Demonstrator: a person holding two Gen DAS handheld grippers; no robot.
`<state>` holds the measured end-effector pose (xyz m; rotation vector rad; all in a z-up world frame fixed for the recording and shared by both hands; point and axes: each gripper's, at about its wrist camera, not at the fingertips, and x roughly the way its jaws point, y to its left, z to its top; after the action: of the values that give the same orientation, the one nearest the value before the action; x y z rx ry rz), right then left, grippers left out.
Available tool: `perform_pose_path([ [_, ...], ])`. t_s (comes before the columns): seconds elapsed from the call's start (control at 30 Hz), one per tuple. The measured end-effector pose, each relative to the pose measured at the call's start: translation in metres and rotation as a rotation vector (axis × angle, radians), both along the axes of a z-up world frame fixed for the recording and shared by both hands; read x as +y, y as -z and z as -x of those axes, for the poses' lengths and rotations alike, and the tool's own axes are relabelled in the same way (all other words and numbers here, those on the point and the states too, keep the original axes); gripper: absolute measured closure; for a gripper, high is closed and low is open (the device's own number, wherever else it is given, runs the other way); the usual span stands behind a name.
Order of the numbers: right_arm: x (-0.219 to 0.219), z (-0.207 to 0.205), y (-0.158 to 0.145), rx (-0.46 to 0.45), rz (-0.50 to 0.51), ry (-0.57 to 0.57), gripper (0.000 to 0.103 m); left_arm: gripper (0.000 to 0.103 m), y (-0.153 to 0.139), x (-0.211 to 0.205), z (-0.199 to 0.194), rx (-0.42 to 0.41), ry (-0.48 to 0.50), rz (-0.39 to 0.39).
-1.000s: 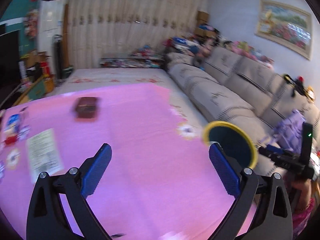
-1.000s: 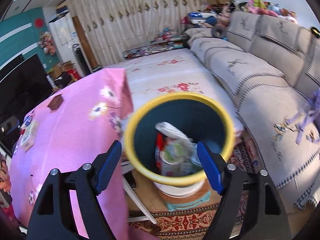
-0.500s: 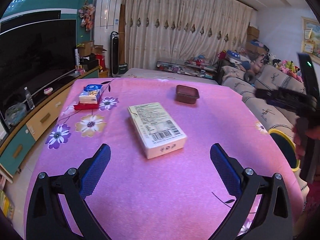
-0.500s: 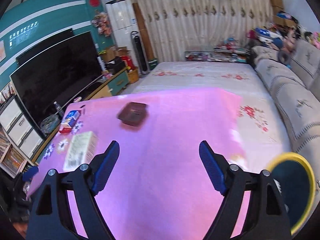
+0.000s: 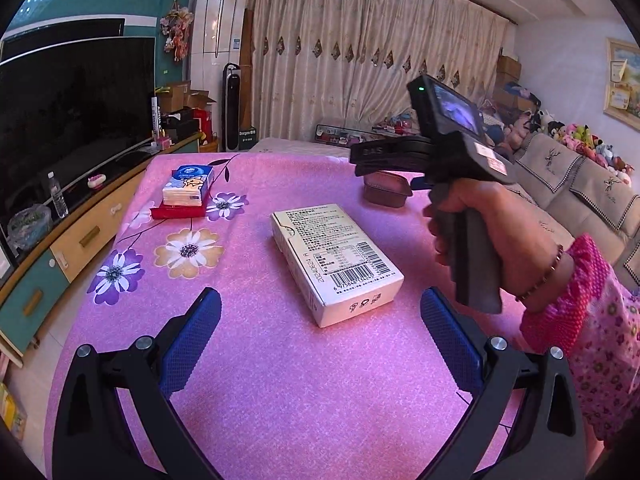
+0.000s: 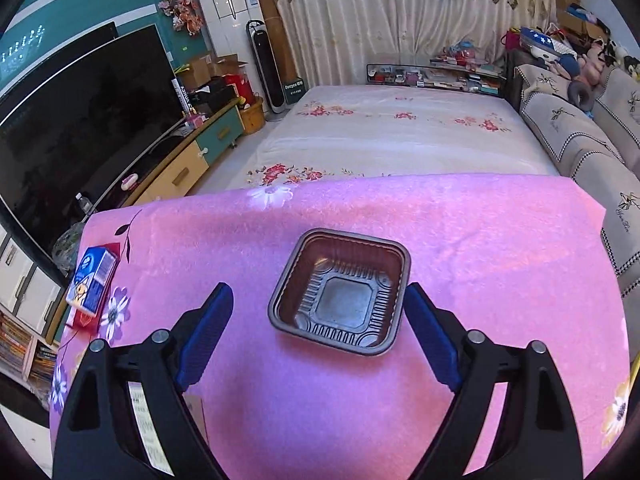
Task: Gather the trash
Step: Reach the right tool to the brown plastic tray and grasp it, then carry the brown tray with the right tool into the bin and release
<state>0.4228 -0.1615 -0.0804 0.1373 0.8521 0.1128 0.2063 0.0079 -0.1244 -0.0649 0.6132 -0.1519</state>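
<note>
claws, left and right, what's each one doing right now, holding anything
Left claw: open, holding nothing; the white box lies ahead of it.
Right claw: opening, holding nothing; the brown plastic tray sits between its fingers, ungripped.

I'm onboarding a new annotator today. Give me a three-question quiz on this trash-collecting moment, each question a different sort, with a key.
1. True or false: the brown plastic tray has food in it.
2. Multiple choice: what lies ahead of the left tool? A) a cup B) the white carton C) a bottle
3. Fill in: the tissue pack rests on a flat ___ box.

Key: 1. False, it is empty, lying between the fingers of the right tool, whose jaws are opening and not touching it. 2. B. 3. Red.
</note>
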Motion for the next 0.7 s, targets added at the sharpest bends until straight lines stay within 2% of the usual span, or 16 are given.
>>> perform_pose_path([
  [0.17, 0.017, -0.018, 0.008, 0.034, 0.056, 0.034, 0.014, 0.005, 0.003, -0.001, -0.002, 0.01, 0.02, 0.021],
  [0.3, 0.023, -0.027, 0.019, 0.072, 0.092, 0.053, 0.014, 0.005, 0.005, 0.0, -0.004, 0.014, 0.021, 0.03],
  [0.33, 0.023, -0.027, 0.022, 0.08, 0.101, 0.052, 0.016, 0.005, 0.005, 0.0, -0.004, 0.015, 0.021, 0.031],
  [0.37, 0.023, -0.028, 0.025, 0.089, 0.106, 0.049, 0.031, 0.005, 0.005, 0.0, -0.004, 0.015, 0.021, 0.032],
  [0.4, 0.023, -0.027, 0.027, 0.091, 0.121, 0.05, 0.036, 0.005, 0.004, -0.001, -0.004, 0.016, 0.021, 0.032],
  [0.57, 0.018, -0.014, 0.023, 0.075, 0.101, 0.026, 0.038, 0.005, 0.005, -0.004, -0.004, 0.024, 0.021, 0.026],
  [0.7, -0.005, 0.014, 0.005, 0.032, 0.087, 0.002, 0.038, 0.005, 0.006, -0.003, -0.006, 0.032, 0.015, 0.028],
])
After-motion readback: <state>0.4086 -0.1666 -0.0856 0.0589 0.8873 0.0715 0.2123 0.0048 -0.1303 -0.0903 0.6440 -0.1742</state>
